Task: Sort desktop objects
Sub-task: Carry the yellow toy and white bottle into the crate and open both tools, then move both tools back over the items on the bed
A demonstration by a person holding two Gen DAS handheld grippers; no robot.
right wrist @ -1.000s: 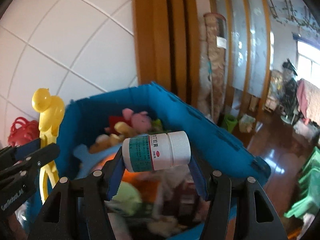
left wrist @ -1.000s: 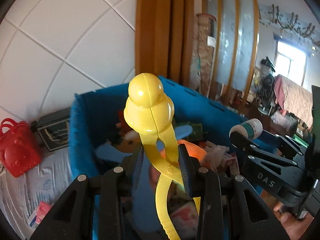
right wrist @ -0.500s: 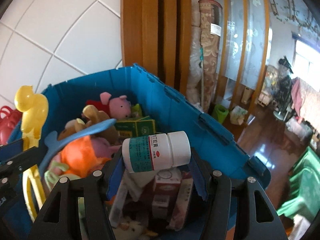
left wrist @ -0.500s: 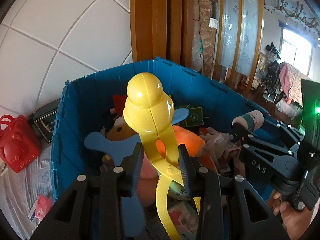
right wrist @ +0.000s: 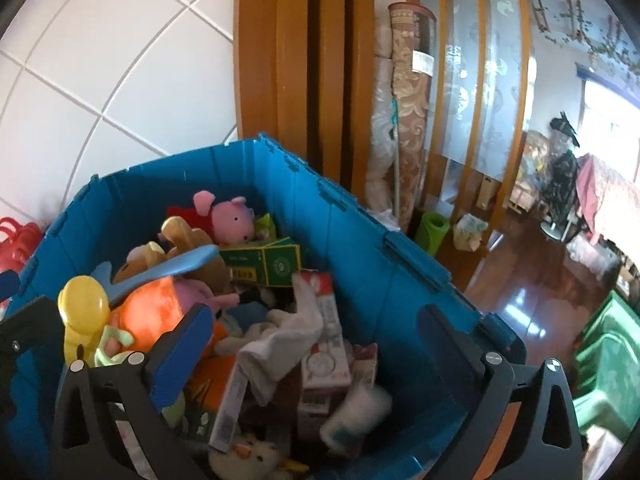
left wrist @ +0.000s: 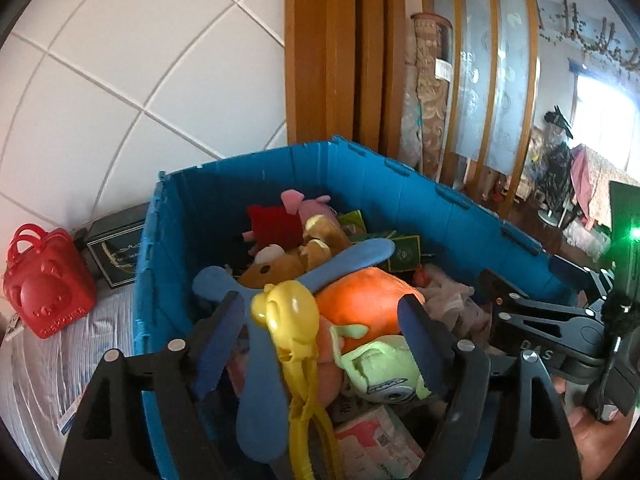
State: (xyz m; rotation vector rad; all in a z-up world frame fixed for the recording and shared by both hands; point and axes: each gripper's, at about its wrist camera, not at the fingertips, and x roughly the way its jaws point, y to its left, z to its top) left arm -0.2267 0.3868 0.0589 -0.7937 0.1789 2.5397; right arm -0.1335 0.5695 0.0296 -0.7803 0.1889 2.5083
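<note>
A blue storage bin (left wrist: 256,184) full of plush toys and boxes sits under both grippers. My left gripper (left wrist: 320,320) is opening over it. A yellow duck-headed tong toy (left wrist: 288,316) hangs tilted between the jaws, with gaps on both sides and no pad touching it. My right gripper (right wrist: 316,320) is opening wide with nothing between its fingers. Below it, a white pill bottle (right wrist: 356,412) with a green label shows blurred among the boxes inside the bin (right wrist: 360,260). The yellow toy (right wrist: 84,308) also shows at the left in the right wrist view.
A red plastic basket (left wrist: 44,284) and a dark box (left wrist: 116,248) stand left of the bin on a white cloth. A rolled carpet (right wrist: 408,100) leans by the wooden door frame. Green plastic furniture (right wrist: 600,360) stands on the floor at right.
Both grippers have opened. The yellow toy has slipped down and tilted between the left jaws. The pill bottle has left the right jaws and dropped into the bin.
</note>
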